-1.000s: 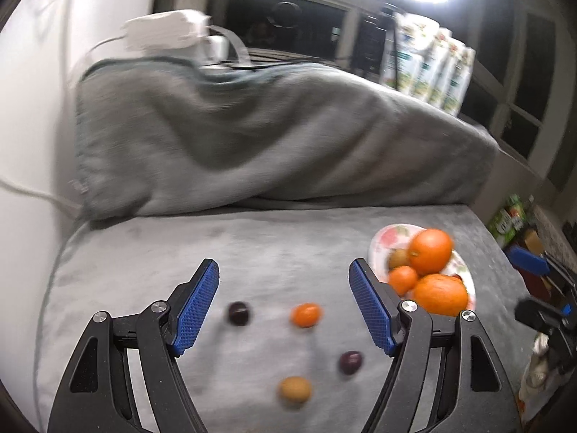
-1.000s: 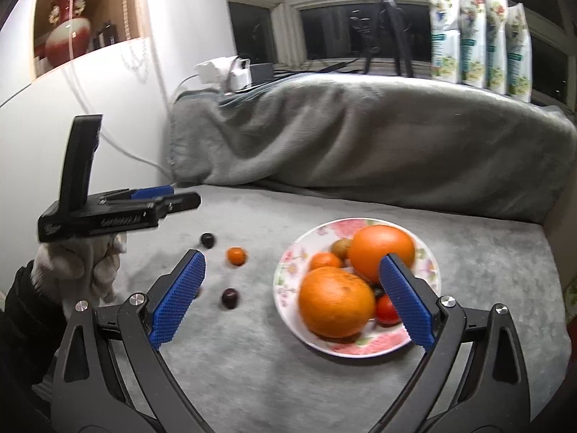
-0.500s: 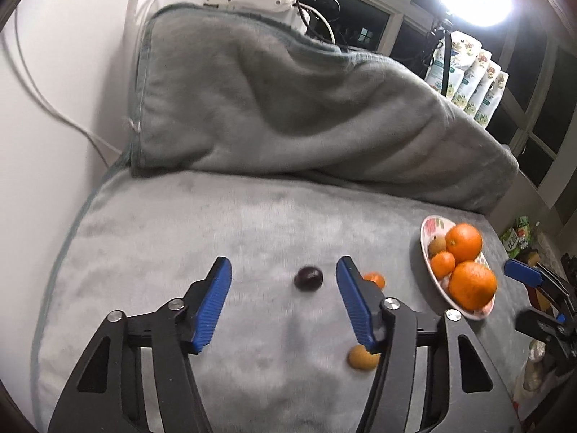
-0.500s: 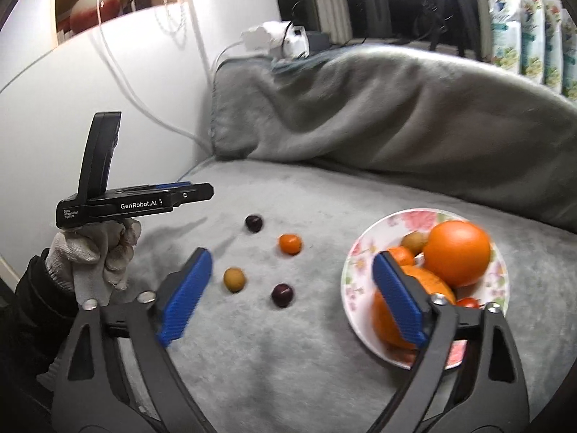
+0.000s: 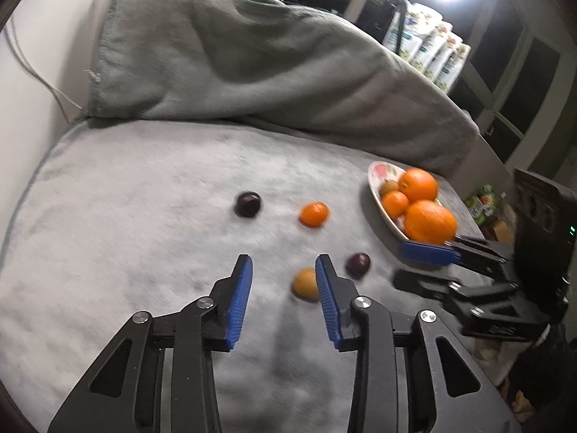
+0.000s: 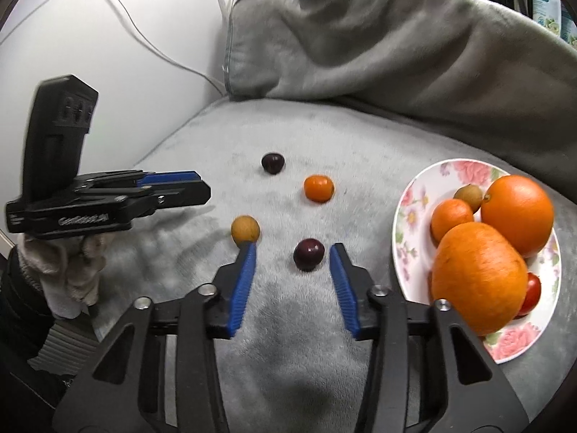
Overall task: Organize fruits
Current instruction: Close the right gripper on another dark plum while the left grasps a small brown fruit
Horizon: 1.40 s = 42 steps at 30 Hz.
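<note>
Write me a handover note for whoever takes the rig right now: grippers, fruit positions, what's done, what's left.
Left gripper: jaws closing, nothing between them; tan fruit just beside its right finger.
Right gripper: jaws closing, near dark plum sits at its tips, not yet pinched.
Loose on the grey blanket: far dark plum, small orange, plus those two.
Done: floral plate already holds several fruits.
Left: move the four loose fruits.
</note>
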Available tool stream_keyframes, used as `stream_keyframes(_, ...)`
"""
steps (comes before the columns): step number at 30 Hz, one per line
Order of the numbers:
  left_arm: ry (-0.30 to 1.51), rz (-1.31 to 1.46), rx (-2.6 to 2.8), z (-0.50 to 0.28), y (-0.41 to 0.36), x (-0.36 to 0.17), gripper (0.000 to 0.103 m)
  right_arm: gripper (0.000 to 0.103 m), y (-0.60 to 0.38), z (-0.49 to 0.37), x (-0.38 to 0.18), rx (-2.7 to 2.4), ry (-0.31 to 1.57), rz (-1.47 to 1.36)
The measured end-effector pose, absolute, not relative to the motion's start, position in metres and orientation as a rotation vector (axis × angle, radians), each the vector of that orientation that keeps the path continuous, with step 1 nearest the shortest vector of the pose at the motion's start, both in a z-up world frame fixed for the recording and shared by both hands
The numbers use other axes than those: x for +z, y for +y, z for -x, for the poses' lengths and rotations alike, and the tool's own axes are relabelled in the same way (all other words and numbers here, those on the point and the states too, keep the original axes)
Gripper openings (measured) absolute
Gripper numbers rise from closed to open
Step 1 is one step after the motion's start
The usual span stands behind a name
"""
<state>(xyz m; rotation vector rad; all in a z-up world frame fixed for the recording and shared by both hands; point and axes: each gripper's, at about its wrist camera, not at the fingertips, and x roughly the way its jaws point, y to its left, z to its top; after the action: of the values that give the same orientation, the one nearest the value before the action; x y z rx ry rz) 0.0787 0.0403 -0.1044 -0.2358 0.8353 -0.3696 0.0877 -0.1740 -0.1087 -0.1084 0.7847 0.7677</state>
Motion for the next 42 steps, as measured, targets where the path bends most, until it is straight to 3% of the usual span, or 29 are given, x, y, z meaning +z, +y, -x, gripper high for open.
stream_keyframes(35, 0.923, 0.186, -0.426, -0.092, 0.01, -0.136, 0.026, 0.036, -0.152, -0.113, -0.136, 0.723, 0.816, 0.238)
stream_keyframes(39, 0.92, 0.189, -0.423, -0.092, 0.009, -0.136, 0.026, 0.025, -0.147, -0.114, -0.137, 0.74, 0.82, 0.263)
stream_keyframes(42, 0.919, 0.191, -0.422, -0.092, 0.008, -0.136, 0.026, 0.024, -0.142, -0.113, -0.139, 0.743, 0.823, 0.288)
